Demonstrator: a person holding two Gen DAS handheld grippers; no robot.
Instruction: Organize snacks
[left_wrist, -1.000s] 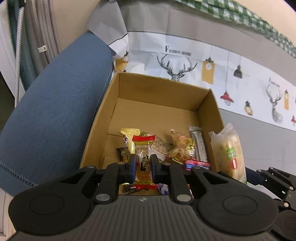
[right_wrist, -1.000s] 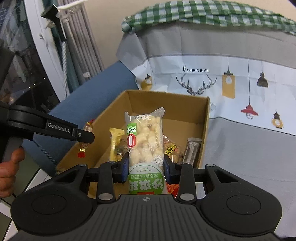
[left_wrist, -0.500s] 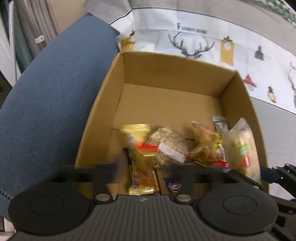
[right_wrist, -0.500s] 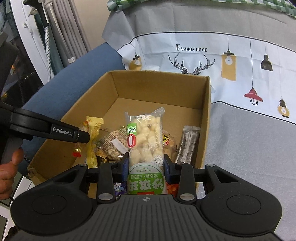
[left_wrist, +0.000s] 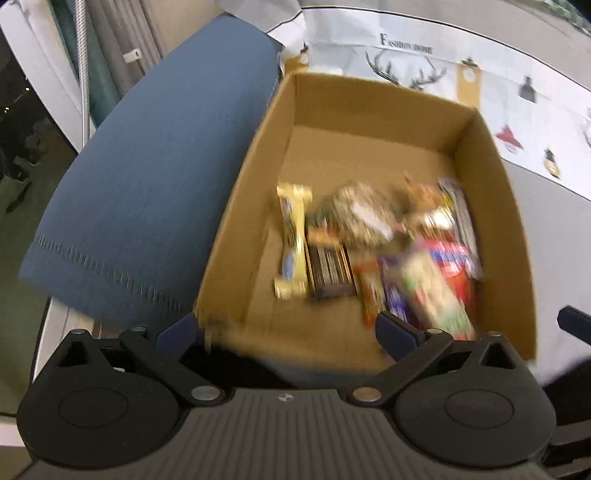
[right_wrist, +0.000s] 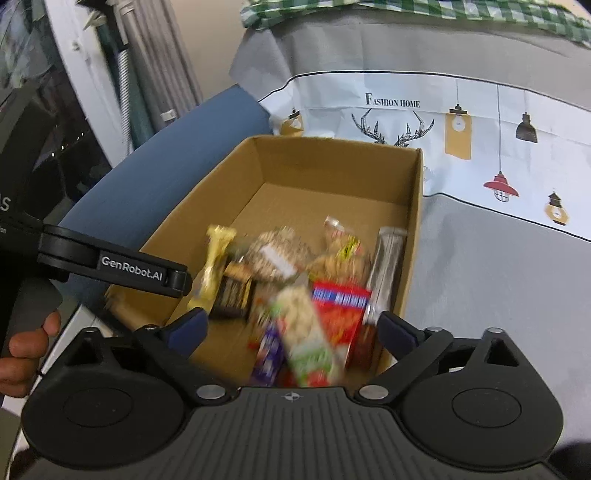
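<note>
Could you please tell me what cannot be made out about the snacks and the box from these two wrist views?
- Puffed-snack pack: motion blur in both views; whether it has settled cannot be told.
- Wrapper print on the yellow bar and red pack: blurred, unreadable.
- Snacks at the cardboard box's near end: partly hidden by the right gripper body in the right wrist view.
- Box's near wall: blurred in the left wrist view, behind the left gripper.
</note>
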